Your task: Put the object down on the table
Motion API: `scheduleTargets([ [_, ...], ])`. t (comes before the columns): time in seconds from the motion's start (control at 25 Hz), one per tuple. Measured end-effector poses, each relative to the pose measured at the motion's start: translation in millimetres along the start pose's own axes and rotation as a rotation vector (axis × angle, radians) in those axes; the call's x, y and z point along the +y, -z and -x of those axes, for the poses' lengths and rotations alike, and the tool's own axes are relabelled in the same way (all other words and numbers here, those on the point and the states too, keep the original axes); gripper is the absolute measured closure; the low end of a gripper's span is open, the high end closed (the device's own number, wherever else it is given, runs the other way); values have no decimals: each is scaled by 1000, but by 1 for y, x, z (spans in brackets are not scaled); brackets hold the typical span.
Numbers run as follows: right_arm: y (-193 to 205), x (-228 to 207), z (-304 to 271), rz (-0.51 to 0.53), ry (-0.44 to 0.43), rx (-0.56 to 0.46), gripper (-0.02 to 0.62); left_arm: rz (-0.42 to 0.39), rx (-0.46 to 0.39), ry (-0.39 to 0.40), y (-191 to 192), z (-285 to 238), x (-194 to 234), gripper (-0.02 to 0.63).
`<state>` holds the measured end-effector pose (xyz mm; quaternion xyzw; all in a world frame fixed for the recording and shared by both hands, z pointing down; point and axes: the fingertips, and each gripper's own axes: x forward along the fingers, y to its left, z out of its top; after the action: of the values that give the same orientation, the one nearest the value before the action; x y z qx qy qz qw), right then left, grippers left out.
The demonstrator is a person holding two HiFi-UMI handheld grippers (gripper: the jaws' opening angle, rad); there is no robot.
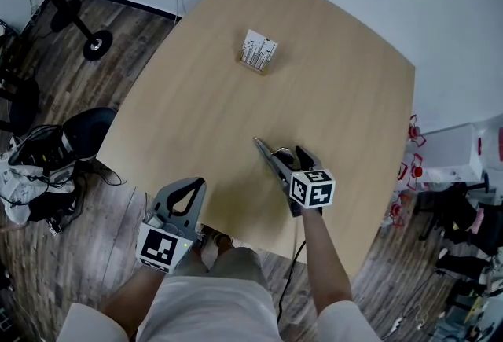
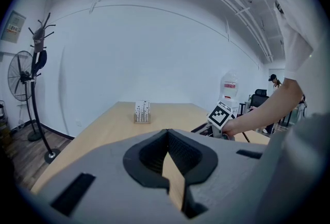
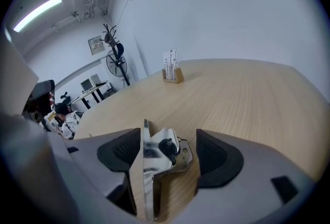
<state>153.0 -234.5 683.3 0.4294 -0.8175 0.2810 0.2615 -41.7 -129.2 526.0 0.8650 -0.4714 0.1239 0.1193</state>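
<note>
one step left: drawing the hand-held gripper clear of the set-down object

one thing is carrying the task, a shiny, clip-like metal object. it is lying on the bench near the person's edge, between the jaws of the right hand-held gripper. those jaws are standing wide. the right pad is sitting clear of the metal, while the left pad is lying just beside it, and i cannot tell whether they are touching. nothing is pinching the object, and it seems to be resting its own weight on the wood, so i am judging the putting-down as good as done. what is remaining, as i am reading it, is only drawing that hand-held gripper away without nudging the metal along. the left hand-held gripper is hovering at the bench's near edge with its jaws together and nothing between them, and it is playing no part.

as for writing, little is offering itself. a small wooden card stand is standing well apart, toward the far side of the bench, and its white cards are showing dark upright marks too small to read. the cube on the right hand-held gripper is bearing black-and-white square markers, which are patterns and not letters. in the left gripper view a water bottle beyond the bench is wearing a red label, and a notice is hanging on the wall above a fan. neither is legible. no brand is showing on the object.
</note>
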Motion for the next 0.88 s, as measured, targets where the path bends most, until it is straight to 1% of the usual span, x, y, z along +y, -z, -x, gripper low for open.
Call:
scheduleTargets([
  [0.08, -3, 4, 10, -21, -9, -31, 288, -2, -3, 3, 0, 3, -2, 600],
  [0.16, -9, 9, 23, -14, -12, -70, 292, -11, -14, 8, -3, 5, -4, 600],
  [0.2, -13, 11, 29, -5, -6, -92, 324, -16, -19, 11, -5, 7, -5, 600],
  [0.24, -17, 12, 36, -1, 6, -117, 414, -17, -17, 14, -5, 8, -6, 600],
  [0.28, -20, 11, 43, -1, 22, -141, 474, -13, -12, 16, -4, 10, -8, 600],
  [0.4, -26, 7, 60, -8, 69, -191, 573, -15, -17, 29, -6, 13, -13, 600],
  [0.44, -27, 8, 66, -5, 79, -202, 595, -19, -23, 34, -8, 14, -15, 600],
  [0.64, -30, 20, 94, 18, 124, -250, 598, -24, -30, 59, -6, 25, -18, 600],
  [0.88, -36, 20, 131, -54, 181, -300, 598, -45, -45, 88, -14, 31, -23, 600],
])
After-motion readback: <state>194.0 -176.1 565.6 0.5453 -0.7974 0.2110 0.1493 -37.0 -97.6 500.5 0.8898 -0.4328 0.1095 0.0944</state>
